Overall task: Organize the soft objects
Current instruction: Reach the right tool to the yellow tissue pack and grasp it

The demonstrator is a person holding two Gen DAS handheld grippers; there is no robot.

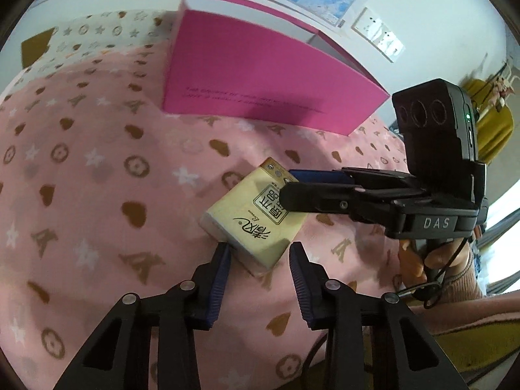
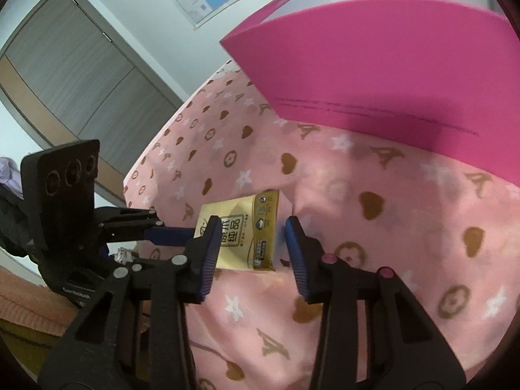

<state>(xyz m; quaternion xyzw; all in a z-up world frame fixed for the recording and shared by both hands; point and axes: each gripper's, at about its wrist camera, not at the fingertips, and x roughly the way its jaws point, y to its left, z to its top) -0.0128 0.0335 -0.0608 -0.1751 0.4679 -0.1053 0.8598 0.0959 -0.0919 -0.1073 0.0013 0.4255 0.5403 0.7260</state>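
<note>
A yellow tissue pack with black printed characters lies on the pink patterned blanket. My left gripper is open, its blue-padded fingers either side of the pack's near corner. My right gripper is open too, its fingers straddling the pack from the opposite end; it shows in the left wrist view reaching in from the right over the pack's far end. The left gripper shows in the right wrist view at the left edge of the pack. Neither gripper visibly squeezes the pack.
An open magenta box with a white inside stands on the blanket behind the pack; it also shows in the right wrist view. A grey door and a wall map are beyond the bed. A person's hand holds the right gripper.
</note>
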